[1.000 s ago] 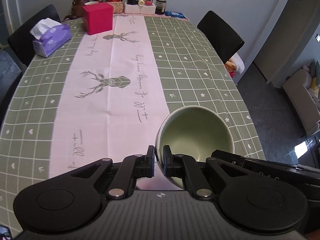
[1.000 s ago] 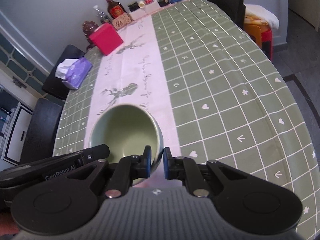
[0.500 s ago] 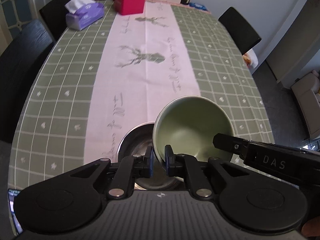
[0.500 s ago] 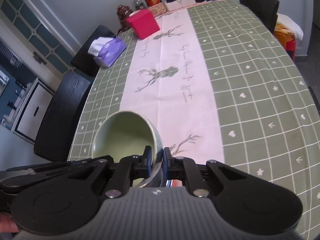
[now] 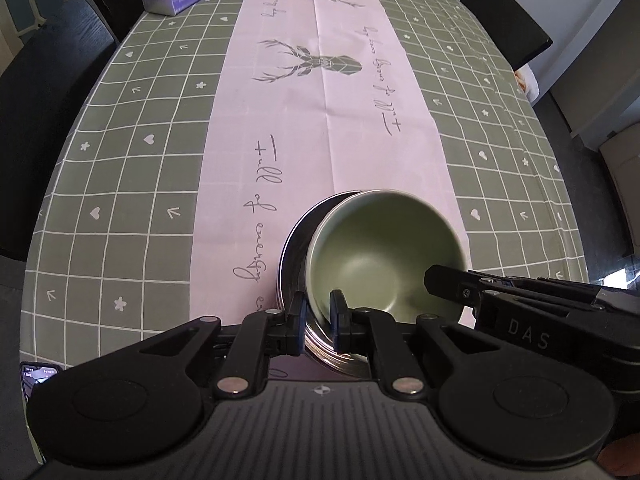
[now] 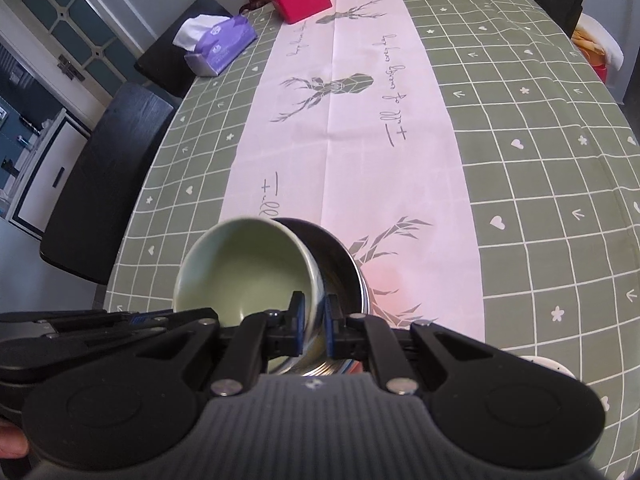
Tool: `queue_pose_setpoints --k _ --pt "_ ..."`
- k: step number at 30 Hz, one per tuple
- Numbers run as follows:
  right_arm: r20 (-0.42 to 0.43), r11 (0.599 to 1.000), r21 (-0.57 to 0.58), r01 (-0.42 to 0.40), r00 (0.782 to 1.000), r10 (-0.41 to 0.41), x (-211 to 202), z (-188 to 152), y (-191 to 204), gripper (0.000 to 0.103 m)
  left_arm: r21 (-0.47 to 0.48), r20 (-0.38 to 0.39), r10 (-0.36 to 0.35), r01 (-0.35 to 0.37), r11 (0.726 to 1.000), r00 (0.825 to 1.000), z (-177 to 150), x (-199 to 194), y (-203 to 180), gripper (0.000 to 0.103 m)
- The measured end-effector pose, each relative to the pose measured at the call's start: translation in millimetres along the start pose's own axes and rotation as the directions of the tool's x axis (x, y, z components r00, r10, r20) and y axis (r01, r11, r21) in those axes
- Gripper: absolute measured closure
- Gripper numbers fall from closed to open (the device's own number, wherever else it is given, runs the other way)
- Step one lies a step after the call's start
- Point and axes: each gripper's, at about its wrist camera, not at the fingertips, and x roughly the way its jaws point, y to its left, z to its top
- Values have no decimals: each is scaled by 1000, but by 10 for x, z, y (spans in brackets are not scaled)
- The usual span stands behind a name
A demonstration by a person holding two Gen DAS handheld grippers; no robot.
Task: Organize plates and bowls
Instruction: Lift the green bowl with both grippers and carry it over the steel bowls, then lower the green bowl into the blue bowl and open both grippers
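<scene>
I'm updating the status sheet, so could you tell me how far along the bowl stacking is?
Done: nothing is stacked yet. In hand: the left gripper and right gripper each pinch the green bowl's rim, holding it tilted over the steel bowl. Left: setting it in and letting go.

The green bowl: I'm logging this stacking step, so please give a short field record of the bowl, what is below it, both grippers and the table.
held item: green ceramic bowl, tilted
left hand-held gripper: shut on the bowl's rim
right hand-held gripper: shut on the opposite rim
below the bowl: shiny steel bowl, on the table
contact between bowls: cannot tell
surface: green checked tablecloth with a pink runner
</scene>
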Motion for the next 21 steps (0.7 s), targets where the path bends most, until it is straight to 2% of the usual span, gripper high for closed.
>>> queue_pose_setpoints --k 14,21 --pt "-54 997 -72 35 998 -39 192 25 19 96 99 -51 27 -21 995 998 50 167 -66 88" --pt "-58 995 -82 50 997 -54 230 50 25 96 94 -72 8 -1 996 997 75 223 -37 88"
